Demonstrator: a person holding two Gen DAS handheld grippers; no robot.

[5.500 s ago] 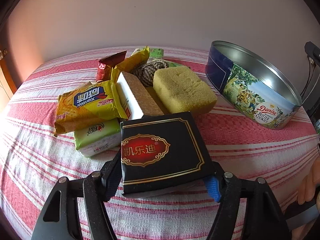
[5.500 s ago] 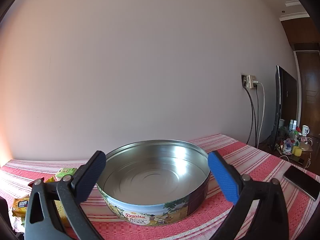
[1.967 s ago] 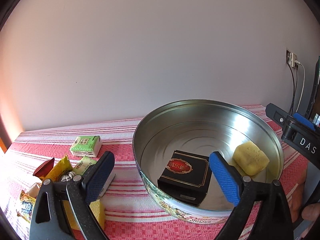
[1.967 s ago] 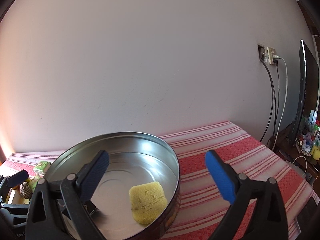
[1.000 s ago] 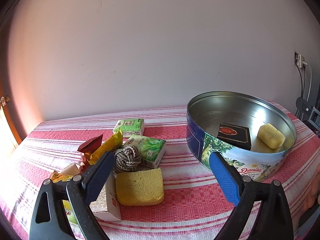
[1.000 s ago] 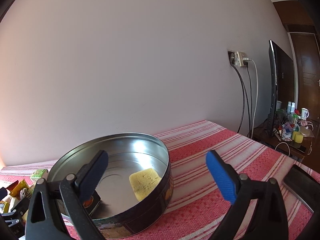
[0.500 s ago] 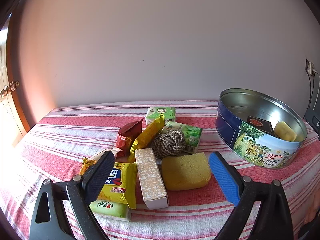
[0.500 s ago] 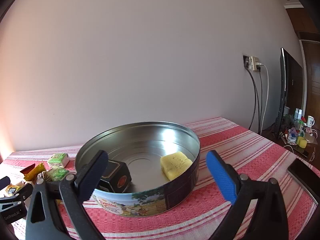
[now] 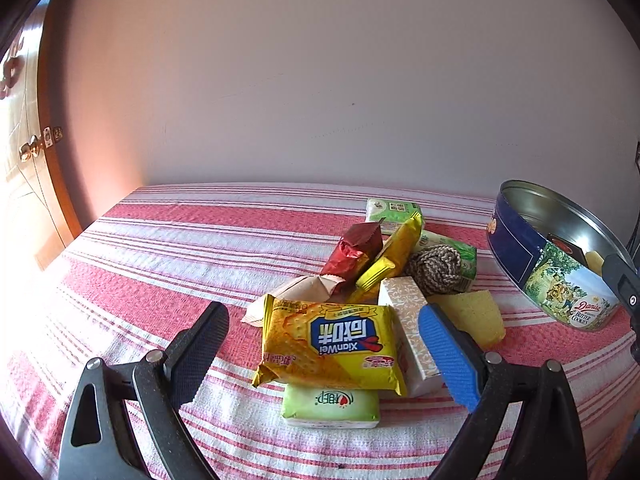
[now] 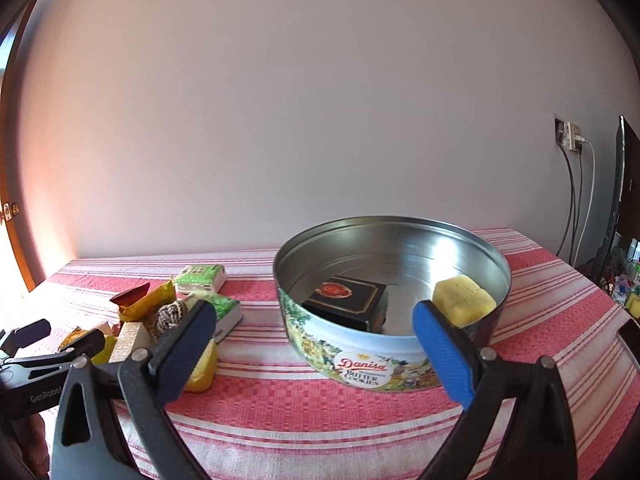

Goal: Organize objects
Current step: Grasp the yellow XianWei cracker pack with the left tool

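Since half a second before, the left tongs (image 9: 322,338) had swung further toward the left end of the bench (image 9: 168,264), so the pile of snacks now lay straight ahead of them and the cookie tin (image 10: 394,308) had slid out to the right edge of their view. Their jaws stood wide apart, holding nothing, poised above a yellow cracker packet (image 9: 332,344) that lay on top of a pale green tissue pack (image 9: 330,404) near the front edge of the bench. Just beside the packet stood a patterned white box (image 9: 408,320), touching a yellow sponge (image 9: 474,314); behind these lay a knot of rope (image 9: 434,268), a red wrapper (image 9: 354,250), a yellow wrapper (image 9: 394,256) and two green packs (image 9: 394,210), all crowded together. The right tongs (image 10: 314,348) were likewise spread open and empty, hanging in front of the tin, which sat toward the right end of the bench on the red striped cloth. Inside the tin a black box (image 10: 346,300) leaned against the near left wall, and a second yellow sponge (image 10: 464,294) rested against the right wall, the two well apart.
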